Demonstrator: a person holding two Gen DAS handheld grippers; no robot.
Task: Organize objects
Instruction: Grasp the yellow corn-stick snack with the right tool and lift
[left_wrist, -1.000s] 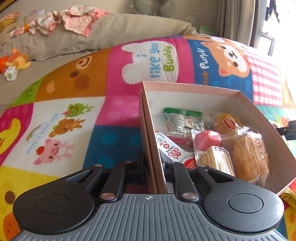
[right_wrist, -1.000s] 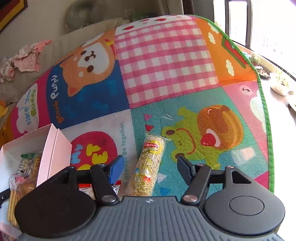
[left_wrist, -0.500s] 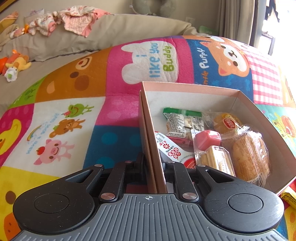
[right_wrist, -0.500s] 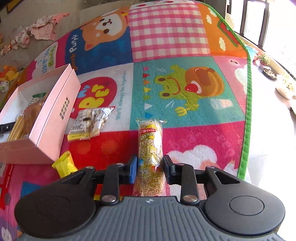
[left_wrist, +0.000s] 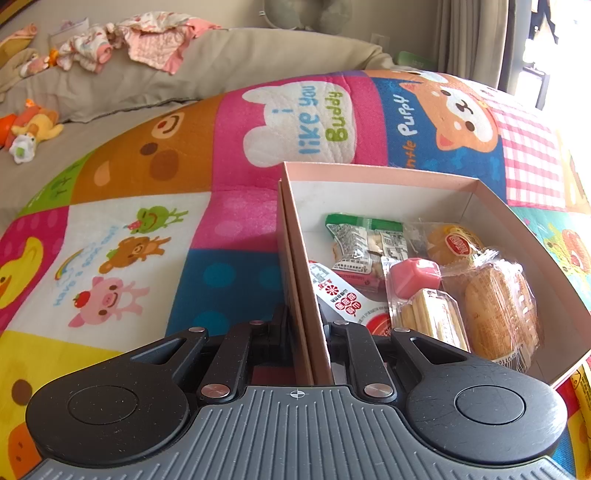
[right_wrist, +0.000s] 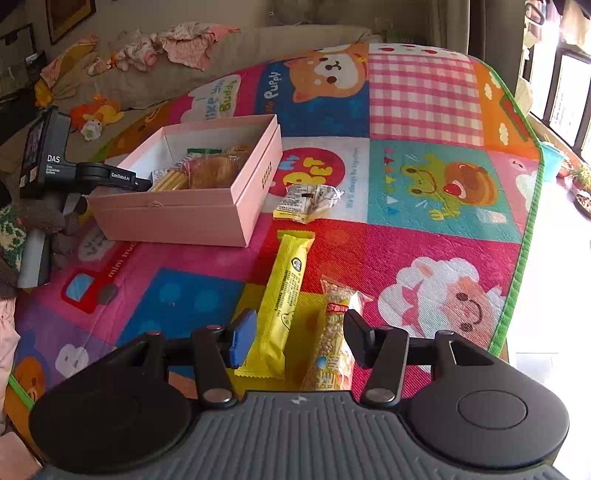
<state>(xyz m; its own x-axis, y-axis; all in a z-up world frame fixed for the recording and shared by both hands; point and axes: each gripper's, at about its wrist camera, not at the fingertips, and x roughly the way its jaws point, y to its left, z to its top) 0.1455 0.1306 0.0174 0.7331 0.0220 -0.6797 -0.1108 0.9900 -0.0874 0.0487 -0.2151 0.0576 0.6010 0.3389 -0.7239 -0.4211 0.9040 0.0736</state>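
Open pink box (right_wrist: 192, 206) half full; three snack packets (right_wrist: 284, 295) loose on mat

A home, likely a living room or a child's play corner. A bright cartoon play mat (right_wrist: 424, 177) covers the floor, a beige couch (left_wrist: 229, 70) behind it is strewn with baby clothes (left_wrist: 147, 40), a plush toy (left_wrist: 33, 125) lies nearby, and daylight enters through a window (right_wrist: 569, 92).

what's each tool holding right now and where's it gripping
The left tool is clamped on the pink box, gripping its near side wall. The right tool holds nothing: its jaws have just been opening, and the grain bar lies loose between them.
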